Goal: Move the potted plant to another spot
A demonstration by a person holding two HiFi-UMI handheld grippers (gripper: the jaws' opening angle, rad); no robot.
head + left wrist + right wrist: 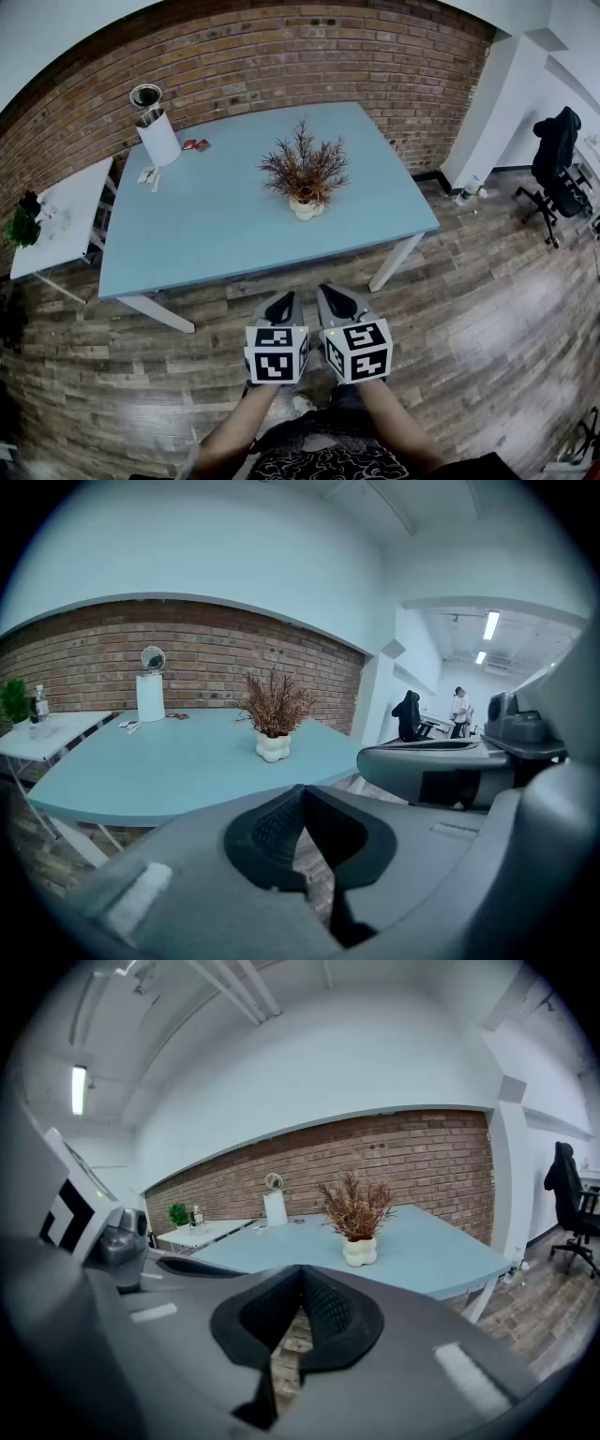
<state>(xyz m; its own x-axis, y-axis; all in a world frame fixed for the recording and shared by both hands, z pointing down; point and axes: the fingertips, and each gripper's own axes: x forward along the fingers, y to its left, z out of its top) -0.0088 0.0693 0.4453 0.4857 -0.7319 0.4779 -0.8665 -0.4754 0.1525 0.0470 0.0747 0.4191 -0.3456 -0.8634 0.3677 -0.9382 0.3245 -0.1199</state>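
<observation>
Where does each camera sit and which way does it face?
Head view: on the person's head, looking steeply down at the blue table and potted plant; both forearms, left gripper and right gripper show.
Left gripper view: on the left gripper, looking along its shut jaws toward the potted plant; right gripper shows at right.
Right gripper view: on the right gripper, along its shut jaws toward the potted plant; left gripper shows at left.
Shared: all three see the potted plant on the blue table.
</observation>
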